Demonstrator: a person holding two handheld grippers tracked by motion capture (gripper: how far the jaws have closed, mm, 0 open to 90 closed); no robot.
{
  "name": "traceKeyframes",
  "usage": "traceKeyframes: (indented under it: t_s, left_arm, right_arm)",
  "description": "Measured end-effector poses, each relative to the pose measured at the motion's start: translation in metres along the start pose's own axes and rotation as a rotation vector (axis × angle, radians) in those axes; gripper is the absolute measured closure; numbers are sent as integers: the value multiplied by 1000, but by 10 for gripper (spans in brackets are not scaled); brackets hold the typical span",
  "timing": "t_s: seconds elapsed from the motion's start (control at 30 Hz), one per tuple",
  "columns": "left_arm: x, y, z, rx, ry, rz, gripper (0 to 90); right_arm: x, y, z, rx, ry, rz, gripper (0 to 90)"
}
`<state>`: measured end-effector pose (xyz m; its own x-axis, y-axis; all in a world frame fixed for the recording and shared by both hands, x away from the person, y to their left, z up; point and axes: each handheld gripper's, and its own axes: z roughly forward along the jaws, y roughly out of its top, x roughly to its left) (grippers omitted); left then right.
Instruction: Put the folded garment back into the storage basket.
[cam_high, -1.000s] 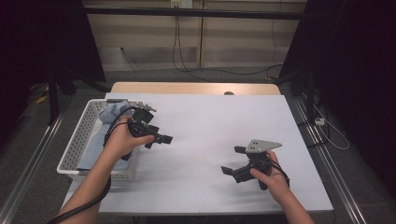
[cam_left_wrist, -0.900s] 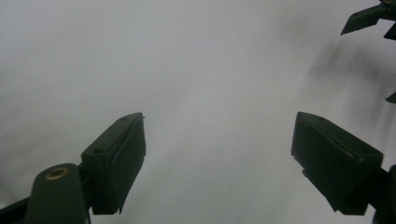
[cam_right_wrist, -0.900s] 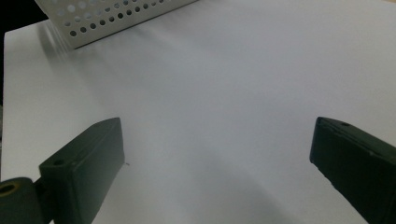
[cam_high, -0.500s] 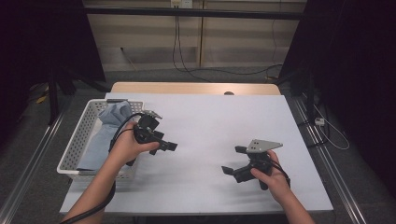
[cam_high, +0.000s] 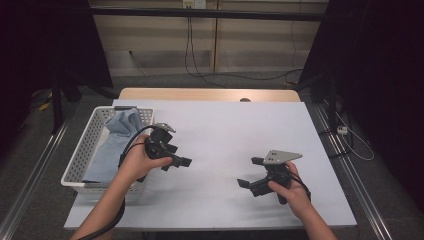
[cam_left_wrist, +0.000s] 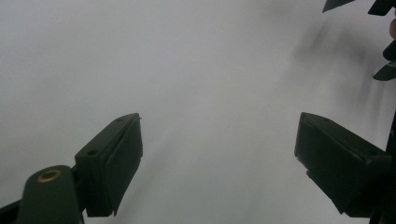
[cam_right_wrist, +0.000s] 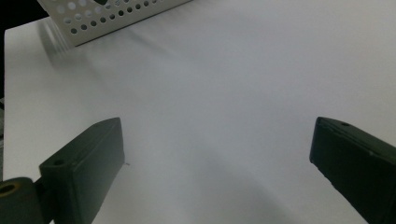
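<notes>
Matt white table surface, smooth; perforated white plastic basket at its left edge, holding soft light-blue cloth; tongs of matt black plastic; bare wood strip along far edge.

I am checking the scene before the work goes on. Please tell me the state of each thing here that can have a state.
Left gripper: open, holds nothing, above the table beside the basket.
Right gripper: open, holds nothing, jaws wide apart over the table.
Basket: upright at the table's left edge, holds the cloth.
Blue cloth: crumpled inside the basket, one end heaped above the rim.
Table: covered by a white sheet.
</notes>
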<state>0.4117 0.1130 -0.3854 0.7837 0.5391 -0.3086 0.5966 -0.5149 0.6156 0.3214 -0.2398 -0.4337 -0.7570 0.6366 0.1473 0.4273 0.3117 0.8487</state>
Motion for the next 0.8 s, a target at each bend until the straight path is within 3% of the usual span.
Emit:
traceKeyframes:
  t_s: [0.2,0.8]
  left_arm:
    - [-9,0,-2,-4,-9,29,144]
    - [-22,-11,8,-21,-33,40,134]
  right_arm:
    - [0,1,-2,1,-2,5,28]
    - [-1,-12,-25,26,-32,12,30]
